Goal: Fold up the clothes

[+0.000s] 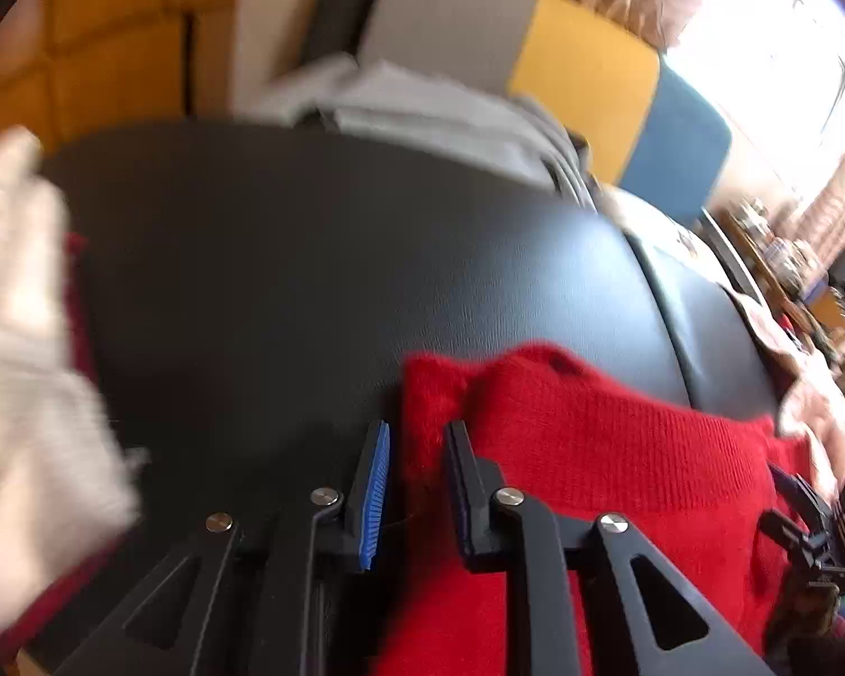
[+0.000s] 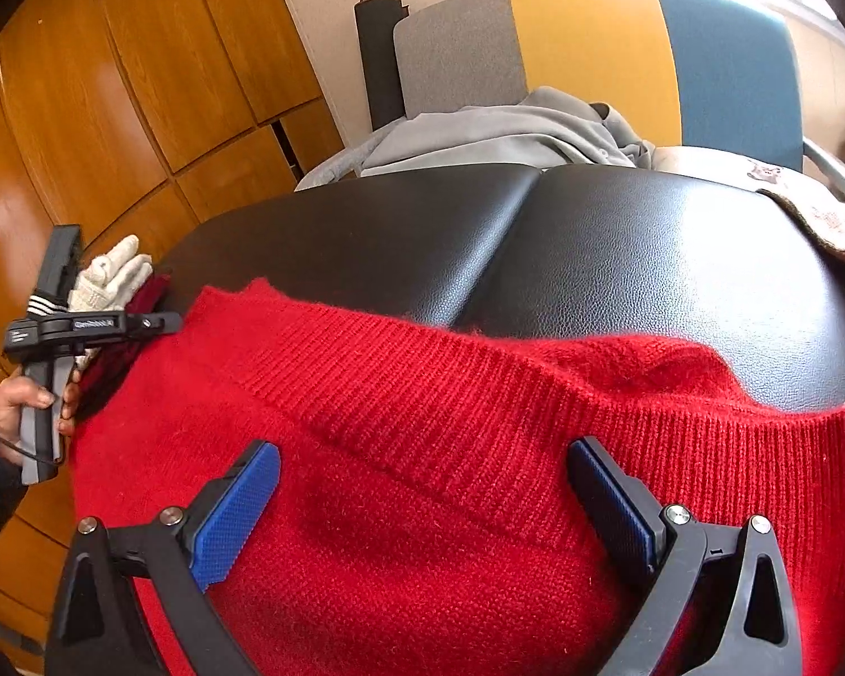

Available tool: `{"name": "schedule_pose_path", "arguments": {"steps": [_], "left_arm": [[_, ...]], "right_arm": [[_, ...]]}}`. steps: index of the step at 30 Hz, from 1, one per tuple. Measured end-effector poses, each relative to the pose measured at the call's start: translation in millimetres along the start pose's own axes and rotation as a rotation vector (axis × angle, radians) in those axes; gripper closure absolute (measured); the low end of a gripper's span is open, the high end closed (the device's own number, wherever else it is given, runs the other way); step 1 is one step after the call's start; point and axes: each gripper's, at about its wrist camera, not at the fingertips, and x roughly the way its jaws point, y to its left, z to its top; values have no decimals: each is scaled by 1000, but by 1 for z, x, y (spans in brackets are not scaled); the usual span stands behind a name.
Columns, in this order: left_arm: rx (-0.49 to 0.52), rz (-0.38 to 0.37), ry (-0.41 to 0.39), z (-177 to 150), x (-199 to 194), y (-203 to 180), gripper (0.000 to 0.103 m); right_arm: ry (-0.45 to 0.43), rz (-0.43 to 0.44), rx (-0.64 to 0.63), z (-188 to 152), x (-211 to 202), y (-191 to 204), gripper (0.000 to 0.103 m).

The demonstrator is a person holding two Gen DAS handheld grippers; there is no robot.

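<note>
A red knitted sweater (image 2: 422, 439) lies spread on a black leather surface (image 2: 619, 259), its ribbed hem toward the far side. My right gripper (image 2: 428, 479) hovers over the sweater's middle, open wide, with nothing between its blue pads. My left gripper (image 1: 419, 428) is at the sweater's (image 1: 591, 450) left corner with the jaws a narrow gap apart. The fabric's edge lies in that gap, and the blue pad (image 1: 374, 484) stands just clear of it. In the right wrist view the left gripper (image 2: 166, 320) appears at the sweater's left edge, its handle in a person's hand (image 2: 22, 400).
A white glove (image 2: 112, 276) lies on a dark red item at the surface's left end. Grey clothes (image 2: 507, 135) are piled behind, against a grey, yellow and blue chair back (image 2: 591, 45). A beige patterned cloth (image 2: 817, 214) lies at the far right. Wooden cabinets (image 2: 112, 84) stand to the left.
</note>
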Motion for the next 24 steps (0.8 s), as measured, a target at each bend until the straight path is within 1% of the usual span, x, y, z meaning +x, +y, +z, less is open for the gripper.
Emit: {"name": "schedule_pose_path", "arguments": {"steps": [2, 4, 6, 7, 9, 10, 12, 14, 15, 16, 18, 19, 20, 22, 23, 24], "left_arm": [[17, -70, -37, -9, -17, -10, 82], [80, -114, -45, -21, -21, -33, 81], [171, -140, -10, -39, -15, -61, 81], [193, -141, 9, -46, -11, -68, 81], [191, -131, 87, -64, 4, -68, 81], [167, -133, 105, -72, 9, -64, 81], [100, -165, 82, -85, 3, -50, 79], [66, -181, 83, -92, -4, -43, 80], [61, -185, 82, -96, -7, -42, 80], [63, -186, 82, -99, -10, -42, 80], [75, -161, 91, -95, -15, -50, 80], [83, -145, 97, -92, -17, -55, 80], [90, -129, 103, -89, -20, -59, 80], [129, -136, 61, -87, -35, -68, 81], [156, -159, 30, -86, -43, -74, 80], [190, -191, 4, -83, -48, -83, 77]], "right_arm": [[4, -5, -4, 0, 0, 1, 0], [14, -21, -9, 1, 0, 3, 0], [25, -49, -12, 3, -3, 7, 0], [22, -63, -10, 2, -8, 9, 0], [-3, -69, 6, -1, -24, 11, 0], [-15, -75, 12, -6, -34, 9, 0], [-23, -97, 34, -19, -52, -1, 0], [-6, -122, 82, -39, -65, -20, 0], [-22, -125, 89, -52, -73, -29, 0], [-53, -124, 70, -64, -79, -34, 0], [-105, -123, 17, -82, -89, -35, 0], [-108, -127, 6, -85, -90, -32, 0], [-102, -134, 0, -84, -90, -30, 0], [-68, -151, 1, -77, -89, -27, 0], [-50, -148, 14, -71, -89, -26, 0], [-46, -127, 35, -65, -90, -25, 0]]}}
